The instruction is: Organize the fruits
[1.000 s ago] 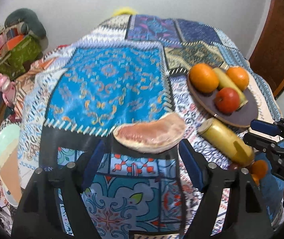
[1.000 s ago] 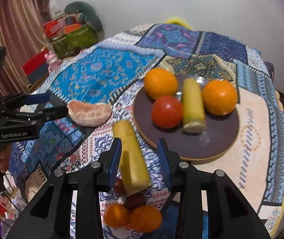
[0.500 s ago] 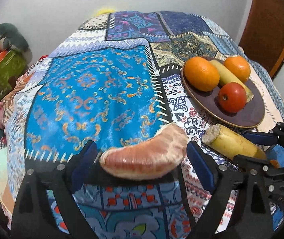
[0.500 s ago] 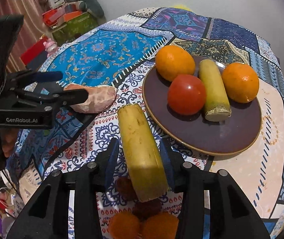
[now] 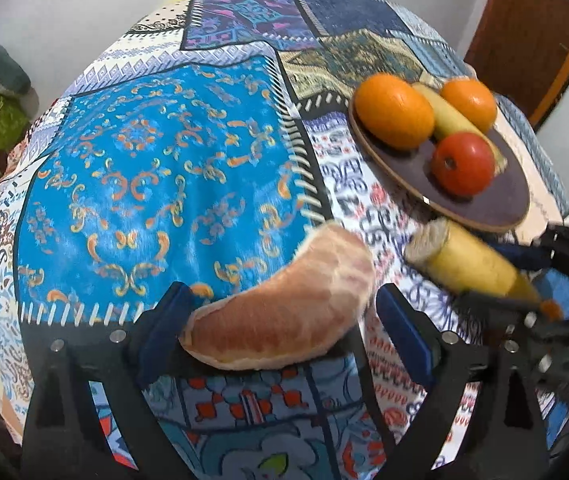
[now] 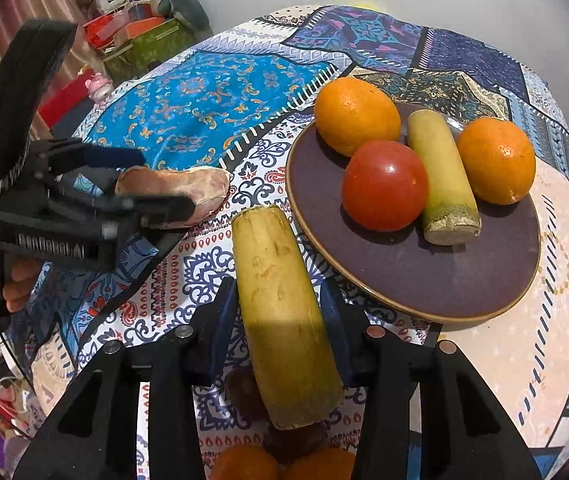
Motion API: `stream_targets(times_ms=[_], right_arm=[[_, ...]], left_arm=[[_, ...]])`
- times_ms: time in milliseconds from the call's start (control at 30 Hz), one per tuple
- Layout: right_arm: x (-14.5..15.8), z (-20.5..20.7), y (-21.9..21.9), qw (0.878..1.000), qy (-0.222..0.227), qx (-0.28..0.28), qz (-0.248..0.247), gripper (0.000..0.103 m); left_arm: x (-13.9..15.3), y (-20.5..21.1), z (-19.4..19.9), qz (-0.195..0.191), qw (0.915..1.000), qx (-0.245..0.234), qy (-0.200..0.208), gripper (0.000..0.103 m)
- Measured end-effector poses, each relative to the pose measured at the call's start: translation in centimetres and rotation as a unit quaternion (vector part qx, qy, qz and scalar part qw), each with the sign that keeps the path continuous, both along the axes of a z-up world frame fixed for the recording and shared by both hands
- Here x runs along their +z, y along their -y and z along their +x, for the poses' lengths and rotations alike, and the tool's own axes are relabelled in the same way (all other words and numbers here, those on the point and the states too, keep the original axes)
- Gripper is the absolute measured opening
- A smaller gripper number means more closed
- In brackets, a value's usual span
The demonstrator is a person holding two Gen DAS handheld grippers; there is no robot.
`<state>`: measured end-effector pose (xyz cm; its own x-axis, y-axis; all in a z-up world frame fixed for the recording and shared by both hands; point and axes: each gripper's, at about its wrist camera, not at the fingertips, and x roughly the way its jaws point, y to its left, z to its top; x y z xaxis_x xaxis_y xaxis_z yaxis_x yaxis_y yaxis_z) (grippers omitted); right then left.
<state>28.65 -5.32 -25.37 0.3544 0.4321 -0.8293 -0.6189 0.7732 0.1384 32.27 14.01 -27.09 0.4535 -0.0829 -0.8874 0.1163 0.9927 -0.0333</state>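
Left wrist view: the left gripper (image 5: 284,316) has its blue-padded jaws spread wide, and a curved, peeled citrus segment (image 5: 284,312) with pale, veined membrane lies between them; the left pad seems to touch its end while the right pad stands clear, so I cannot tell whether it is gripped or only resting on the black frame. It sits above the patchwork cloth (image 5: 156,168) that covers the tabletop, a printed fabric of blue, white and orange panels. To the right is a round, dark plate (image 5: 496,208) with a tan rim, carrying two dimpled oranges (image 5: 394,110), a smooth glossy tomato (image 5: 462,162) and a cut banana piece (image 5: 450,118). In the right wrist view, the right gripper (image 6: 280,320) has its jaws closed narrowly on a thick banana chunk (image 6: 280,304), yellow and scuffed, with rough cut ends, held just beside the plate's near rim. Under it, small orange and dark round fruits (image 6: 284,462) lie on the cloth.
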Motion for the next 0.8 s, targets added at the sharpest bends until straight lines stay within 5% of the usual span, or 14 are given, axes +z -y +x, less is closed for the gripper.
stream_targets(times_ms=[100, 233, 467, 600, 800], right_arm=[[0.3, -0.2, 0.2, 1.000, 0.003, 0.000, 0.004, 0.036], [1.2, -0.6, 0.6, 1.000, 0.012, -0.001, 0.012, 0.035], [3.5, -1.8, 2.4, 0.999, 0.033, -0.008, 0.028, 0.035], [4.4, -2.0, 3.7, 0.998, 0.038, -0.021, 0.037, 0.034], [6.0, -1.8, 5.6, 0.996, 0.052, -0.041, 0.060, 0.034]], left_arm=[[0.0, 0.4, -1.0, -0.002, 1.0000, 0.001, -0.001, 0.093], [0.2, 0.6, -2.2, -0.004, 0.9999, 0.016, 0.004, 0.074], [0.6, 1.9, -4.0, 0.012, 0.9990, 0.037, 0.023, 0.064], [0.7, 2.7, -4.9, -0.009, 0.9998, 0.019, 0.003, 0.048], [0.5, 3.6, -4.6, -0.001, 0.9997, 0.020, -0.011, 0.048]])
